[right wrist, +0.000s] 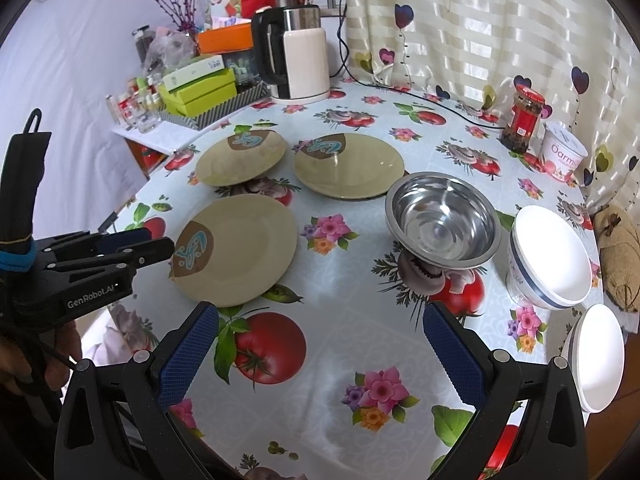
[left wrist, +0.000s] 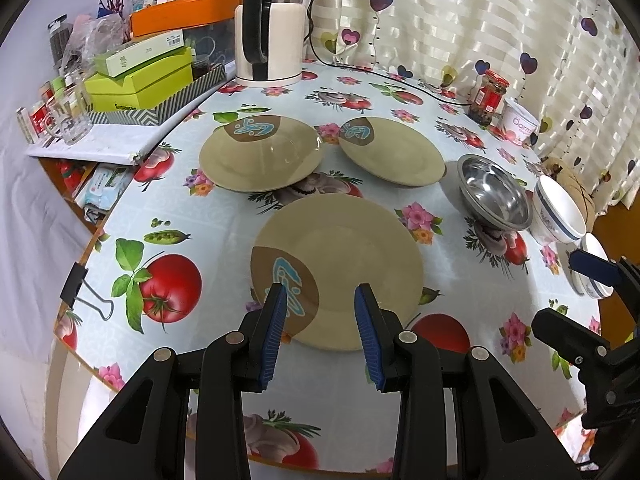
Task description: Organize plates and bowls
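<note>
My left gripper [left wrist: 320,294] hangs open and empty over the near plate [left wrist: 344,264], 2 other plates beyond it. I should slide 1 finger under its rim, keeping it level. My right gripper [right wrist: 320,320] gapes wide, empty.

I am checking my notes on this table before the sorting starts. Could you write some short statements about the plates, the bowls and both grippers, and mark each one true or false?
1. Three tan plates lie apart on the table, none stacked. True: the near plate, the far left plate and the far right plate each lie alone.
2. The steel bowl holds food. False: it is empty.
3. The left gripper is open over the near plate's edge. True.
4. The right gripper is shut on a white bowl. False: it is open and holds nothing; the white bowl stands apart, to its right.
5. The kettle stands between the plates. False: it stands behind them.
</note>
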### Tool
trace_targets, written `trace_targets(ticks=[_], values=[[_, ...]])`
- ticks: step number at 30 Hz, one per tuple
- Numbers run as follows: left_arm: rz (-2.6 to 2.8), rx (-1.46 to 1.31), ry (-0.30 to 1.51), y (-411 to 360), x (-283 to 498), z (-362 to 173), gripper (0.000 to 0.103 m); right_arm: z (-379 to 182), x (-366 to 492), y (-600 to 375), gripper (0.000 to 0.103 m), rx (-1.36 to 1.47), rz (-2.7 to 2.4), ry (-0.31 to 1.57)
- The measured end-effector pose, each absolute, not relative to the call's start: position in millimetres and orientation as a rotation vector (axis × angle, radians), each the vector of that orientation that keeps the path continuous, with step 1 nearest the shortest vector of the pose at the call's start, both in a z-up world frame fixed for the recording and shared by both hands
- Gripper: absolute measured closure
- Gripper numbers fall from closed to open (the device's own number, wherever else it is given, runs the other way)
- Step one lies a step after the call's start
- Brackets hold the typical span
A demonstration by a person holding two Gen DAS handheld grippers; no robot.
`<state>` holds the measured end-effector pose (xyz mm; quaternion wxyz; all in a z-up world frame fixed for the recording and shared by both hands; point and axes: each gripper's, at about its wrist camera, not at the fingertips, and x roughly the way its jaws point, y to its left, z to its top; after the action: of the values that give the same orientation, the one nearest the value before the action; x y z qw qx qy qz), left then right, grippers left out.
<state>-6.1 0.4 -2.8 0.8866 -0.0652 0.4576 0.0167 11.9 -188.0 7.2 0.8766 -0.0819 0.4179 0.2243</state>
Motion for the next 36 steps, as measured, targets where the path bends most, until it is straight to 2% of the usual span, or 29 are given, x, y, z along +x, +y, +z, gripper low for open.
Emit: trace_targets(ticks=[36], values=[[0.039,-0.15,0.95,4.5,-0.8,-1.0,0.066,2.1,14.1,-182.6,0.0,-0.179,0.492,0.888]])
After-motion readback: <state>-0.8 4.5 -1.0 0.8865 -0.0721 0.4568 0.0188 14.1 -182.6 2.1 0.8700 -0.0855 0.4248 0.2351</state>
